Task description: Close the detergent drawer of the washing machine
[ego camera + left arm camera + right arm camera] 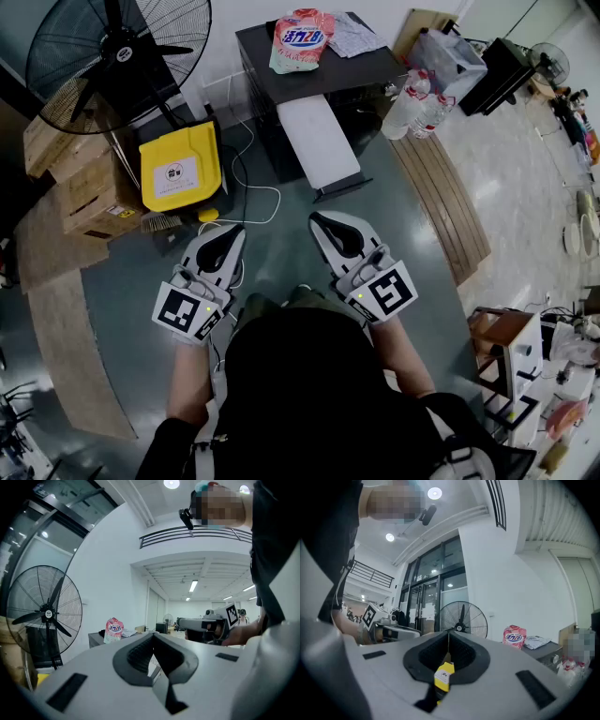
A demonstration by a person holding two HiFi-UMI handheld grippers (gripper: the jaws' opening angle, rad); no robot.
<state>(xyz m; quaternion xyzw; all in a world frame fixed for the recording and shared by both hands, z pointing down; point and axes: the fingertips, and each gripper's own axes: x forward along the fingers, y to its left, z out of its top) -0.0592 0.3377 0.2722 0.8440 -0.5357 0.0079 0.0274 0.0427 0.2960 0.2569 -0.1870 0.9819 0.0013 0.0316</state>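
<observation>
In the head view the dark-topped washing machine (300, 52) stands ahead of me, and its white detergent drawer (319, 141) sticks out toward me. A pink detergent bag (302, 39) lies on the top. My left gripper (233, 228) and right gripper (318, 218) are held side by side above the grey floor, short of the drawer and apart from it. Both are shut, with tips meeting and nothing between them. The left gripper view shows its closed tips (153, 634), the bag (114, 630) and the right gripper (206, 624). The right gripper view shows its closed tips (449, 633).
A yellow box (180, 169) sits on the floor left of the machine, with a large black fan (117, 56) and cardboard boxes (89, 183) beyond. White cables (246, 192) trail between them. Water bottles (417, 103) and wooden boards (445, 202) lie to the right.
</observation>
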